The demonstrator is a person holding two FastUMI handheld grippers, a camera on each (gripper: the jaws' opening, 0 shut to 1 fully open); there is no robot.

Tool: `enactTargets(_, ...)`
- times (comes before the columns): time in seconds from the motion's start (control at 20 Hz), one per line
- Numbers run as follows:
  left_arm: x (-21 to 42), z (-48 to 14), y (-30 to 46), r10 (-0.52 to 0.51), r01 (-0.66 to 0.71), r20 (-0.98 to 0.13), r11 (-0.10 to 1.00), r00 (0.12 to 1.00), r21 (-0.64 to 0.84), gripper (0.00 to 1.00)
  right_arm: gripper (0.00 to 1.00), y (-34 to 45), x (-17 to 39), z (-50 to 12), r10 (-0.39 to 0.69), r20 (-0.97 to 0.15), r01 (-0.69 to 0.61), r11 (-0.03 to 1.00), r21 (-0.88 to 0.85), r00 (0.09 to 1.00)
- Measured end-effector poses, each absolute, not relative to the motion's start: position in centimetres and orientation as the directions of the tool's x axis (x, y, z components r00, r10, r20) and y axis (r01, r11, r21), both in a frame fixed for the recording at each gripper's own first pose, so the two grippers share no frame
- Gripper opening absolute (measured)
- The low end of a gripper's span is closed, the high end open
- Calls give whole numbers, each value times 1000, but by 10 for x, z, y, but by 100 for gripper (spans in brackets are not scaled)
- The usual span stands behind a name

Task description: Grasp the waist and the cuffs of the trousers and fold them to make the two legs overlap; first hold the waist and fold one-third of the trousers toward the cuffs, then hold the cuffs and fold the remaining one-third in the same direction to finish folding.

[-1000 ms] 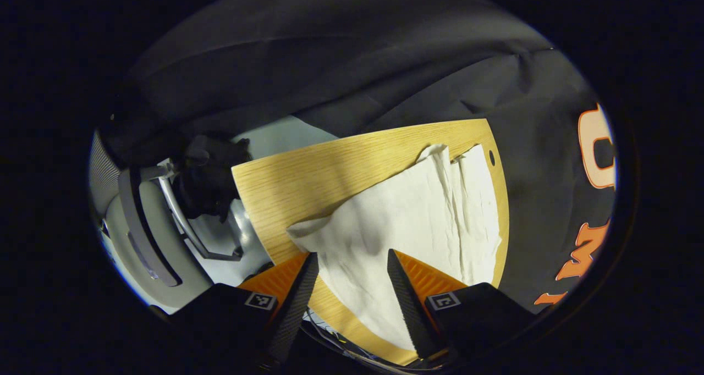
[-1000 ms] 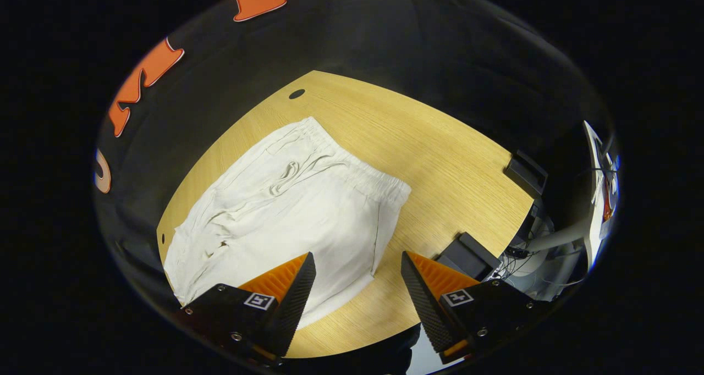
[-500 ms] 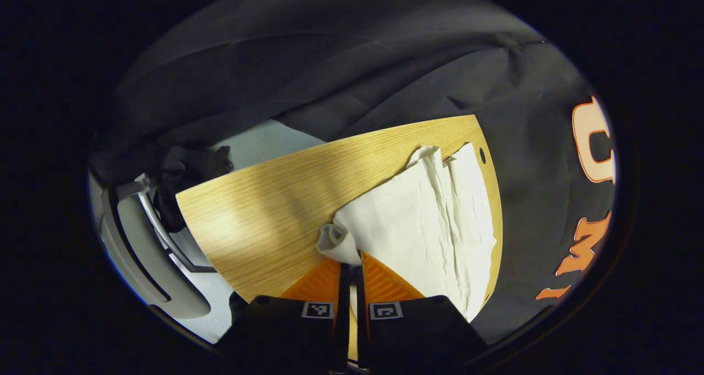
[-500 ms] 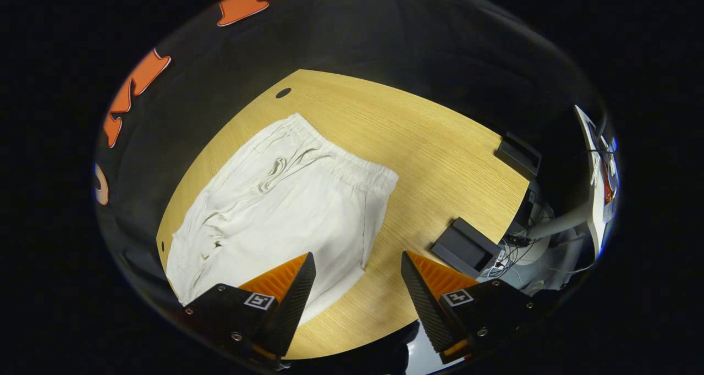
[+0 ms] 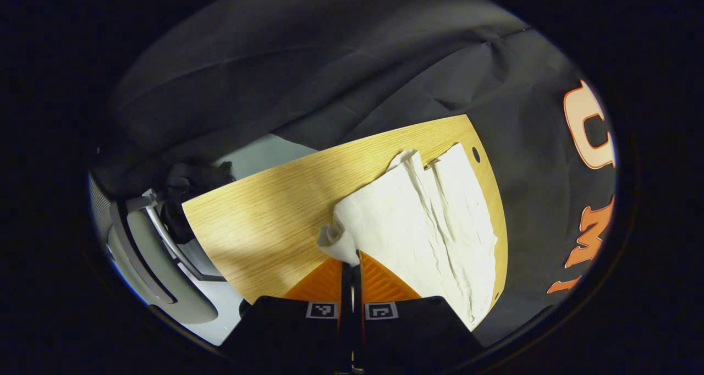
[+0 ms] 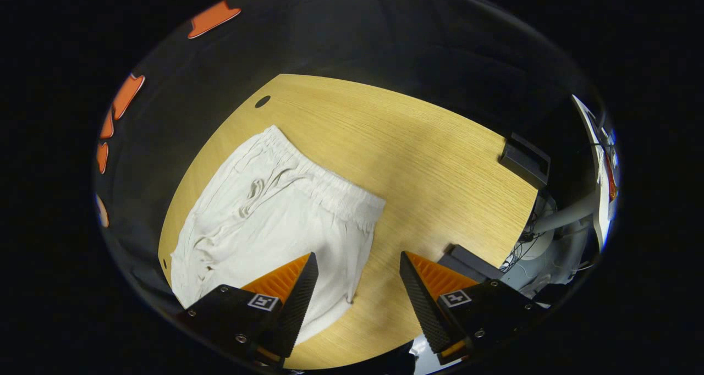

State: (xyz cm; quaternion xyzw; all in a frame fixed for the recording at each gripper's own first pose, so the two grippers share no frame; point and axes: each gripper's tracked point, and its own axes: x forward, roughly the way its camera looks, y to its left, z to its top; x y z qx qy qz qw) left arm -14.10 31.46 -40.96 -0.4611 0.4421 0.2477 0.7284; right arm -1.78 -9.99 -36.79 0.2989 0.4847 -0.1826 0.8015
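Observation:
White trousers (image 5: pixel 429 221) lie on a light wooden table (image 5: pixel 269 215). In the left gripper view both legs run away toward the far table edge, and my left gripper (image 5: pixel 352 264) is shut on the near cuff corner, which bunches up just beyond the fingertips. In the right gripper view the trousers (image 6: pixel 269 221) show their gathered waistband (image 6: pixel 324 185) toward the table's middle. My right gripper (image 6: pixel 357 262) hovers open above the table, its left finger (image 6: pixel 294 298) over the cloth's near edge and the other finger over bare wood, nothing between them.
Dark cloth walls ring the table on the far sides. A small hole (image 6: pixel 263 101) pierces the tabletop near its far corner. Two dark boxes (image 6: pixel 525 158) sit at the right edge, one (image 6: pixel 467 257) close to my right gripper. A grey chair (image 5: pixel 148 248) stands beyond the left edge.
My left gripper went from open to shut on the trouser cuff, pinching it into a bunch, and has held since. The right gripper stayed open and drifted slightly.

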Motion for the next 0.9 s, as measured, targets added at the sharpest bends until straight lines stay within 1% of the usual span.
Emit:
enactTargets(0.05,-139,-407,314,-37,-769,-873,456,487,-449,4,88,-105,-12,-370,-11,-891,589,754,291,454)
enactTargets(0.1,-136,-403,313,-27,-769,-871,458,490,-446,4,87,-110,-6,-373,-23,-893,593,755,279,450)
enactTargets(0.15,-134,-400,310,-20,-769,-872,462,488,-441,4,83,-115,-1,-375,-39,-896,603,752,265,443)
enactTargets(0.2,-131,-396,309,-14,-770,-874,465,486,-436,4,81,-116,4,-377,-40,-899,609,748,263,437)
enactTargets(0.25,-129,-395,308,-8,-771,-874,468,486,-433,4,76,-116,7,-381,-36,-903,612,746,260,428)
enactTargets(0.3,-126,-393,306,-6,-770,-873,470,487,-432,4,74,-118,9,-383,-34,-907,611,749,255,420)
enactTargets(0.35,-124,-392,305,-2,-768,-873,474,487,-430,4,70,-119,10,-387,-40,-912,611,754,241,409)
enactTargets(0.4,-122,-390,304,1,-768,-874,478,485,-426,4,69,-117,11,-391,-37,-916,602,764,232,400)
enactTargets(0.45,-120,-387,303,5,-766,-874,483,486,-424,4,63,-117,9,-395,-40,-923,595,775,213,382)
enactTargets(0.5,-117,-385,302,8,-765,-874,488,485,-420,4,60,-117,7,-399,-42,-929,589,784,197,368)
enactTargets(0.55,-114,-384,299,9,-762,-874,493,486,-419,4,54,-120,10,-396,-60,-924,592,783,191,377)
enactTargets(0.6,-111,-382,298,10,-760,-873,495,488,-420,4,51,-119,11,-401,-39,-930,597,776,202,366)
enactTargets(0.65,-108,-380,298,10,-757,-870,499,493,-423,4,44,-118,13,-400,-30,-925,605,764,224,380)
enactTargets(0.7,-106,-378,297,11,-754,-867,499,499,-427,4,37,-115,11,-398,3,-929,621,743,250,370)
enactTargets(0.75,-103,-377,296,12,-753,-864,497,503,-431,5,21,-116,15,-395,22,-926,637,720,277,378)
enactTargets(0.8,-101,-374,295,12,-751,-862,498,507,-435,4,13,-116,16,-391,43,-921,641,705,303,388)
enactTargets(0.85,-99,-373,295,13,-746,-859,502,511,-436,5,8,-116,17,-386,66,-915,639,696,328,397)
enactTargets(0.9,-97,-370,295,14,-741,-855,507,518,-440,4,7,-115,19,-382,87,-910,638,686,350,406)
